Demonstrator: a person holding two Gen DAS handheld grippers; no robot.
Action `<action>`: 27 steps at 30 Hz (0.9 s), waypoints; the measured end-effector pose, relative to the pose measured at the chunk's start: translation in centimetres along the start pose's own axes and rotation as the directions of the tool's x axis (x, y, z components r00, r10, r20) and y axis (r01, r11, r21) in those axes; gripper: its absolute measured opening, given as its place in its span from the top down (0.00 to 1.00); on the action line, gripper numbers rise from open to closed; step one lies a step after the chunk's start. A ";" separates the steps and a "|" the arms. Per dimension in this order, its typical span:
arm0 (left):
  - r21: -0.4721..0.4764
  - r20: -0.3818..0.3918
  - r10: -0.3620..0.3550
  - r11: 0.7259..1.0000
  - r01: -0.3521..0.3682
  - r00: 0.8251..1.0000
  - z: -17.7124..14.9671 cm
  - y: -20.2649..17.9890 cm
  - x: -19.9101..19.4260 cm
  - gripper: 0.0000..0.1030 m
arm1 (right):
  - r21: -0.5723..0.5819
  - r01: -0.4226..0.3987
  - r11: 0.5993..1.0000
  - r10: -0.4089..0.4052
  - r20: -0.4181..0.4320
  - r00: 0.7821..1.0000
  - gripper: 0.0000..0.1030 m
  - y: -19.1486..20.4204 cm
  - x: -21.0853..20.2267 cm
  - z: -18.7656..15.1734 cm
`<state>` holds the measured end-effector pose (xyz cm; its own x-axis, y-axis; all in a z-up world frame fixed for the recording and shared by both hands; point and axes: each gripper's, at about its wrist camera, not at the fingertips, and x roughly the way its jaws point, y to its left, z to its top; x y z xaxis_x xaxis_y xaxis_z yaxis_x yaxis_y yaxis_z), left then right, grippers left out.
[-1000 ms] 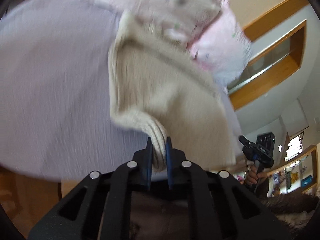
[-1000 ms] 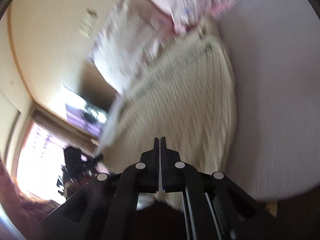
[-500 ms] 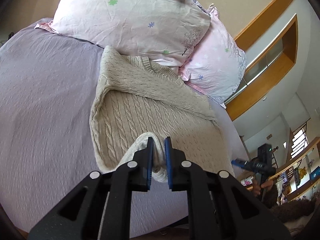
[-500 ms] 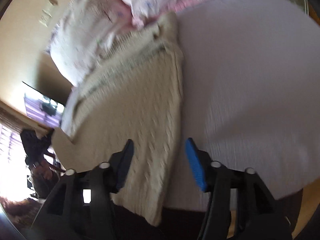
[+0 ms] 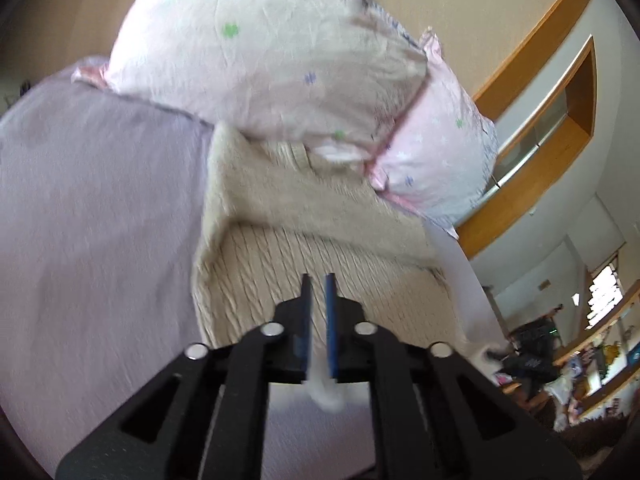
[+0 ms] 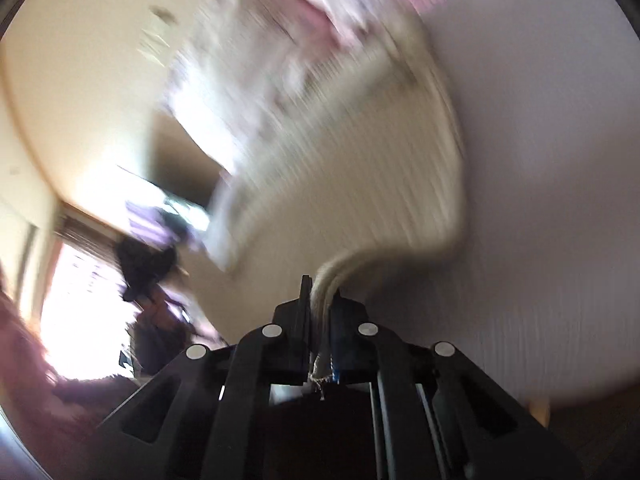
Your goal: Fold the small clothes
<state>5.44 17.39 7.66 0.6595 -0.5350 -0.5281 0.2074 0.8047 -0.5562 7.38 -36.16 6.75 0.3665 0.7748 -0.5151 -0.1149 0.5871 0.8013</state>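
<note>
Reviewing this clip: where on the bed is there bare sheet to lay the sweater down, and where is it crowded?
Bare lavender sheet runs left of the sweater in the left wrist view; in the blurred right wrist view another bare patch lies on its other side. The head end is crowded: two pillows overlap the sweater's collar.

The left gripper [image 5: 319, 280] has its jaws nearly together with a thin gap between them, pointing forward and slightly down. The right gripper [image 6: 322, 286] is clamped tight on knit fabric.
</note>
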 end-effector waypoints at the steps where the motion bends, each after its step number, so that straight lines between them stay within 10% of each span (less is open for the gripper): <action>1: -0.005 0.015 0.000 1.000 0.000 1.000 0.6 0.4 -0.1 0.97 | -0.010 -0.021 1.000 0.021 0.032 0.999 0.92 0.3 -0.2 1.0; 6: -0.032 -0.015 -0.020 0.999 0.020 1.000 2.1 1.5 0.7 0.96 | -0.038 -0.062 0.997 0.065 0.082 0.995 0.92 1.1 1.0 6.2; 11: -0.016 -0.120 0.061 0.998 -0.064 0.991 -1.1 1.2 -0.8 0.51 | -0.060 -0.047 0.997 0.050 0.046 0.998 0.92 1.6 2.3 6.2; 27: -0.169 -0.304 -0.089 0.985 0.039 0.949 -11.6 2.6 -5.5 0.49 | 0.018 -0.046 0.999 0.043 0.131 0.990 0.92 0.2 3.7 7.4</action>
<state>-6.05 19.45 1.68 0.3877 -0.6574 -0.6461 0.1074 0.7284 -0.6767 15.56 -34.94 7.34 0.4789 0.7622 -0.4355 -0.1152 0.5464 0.8296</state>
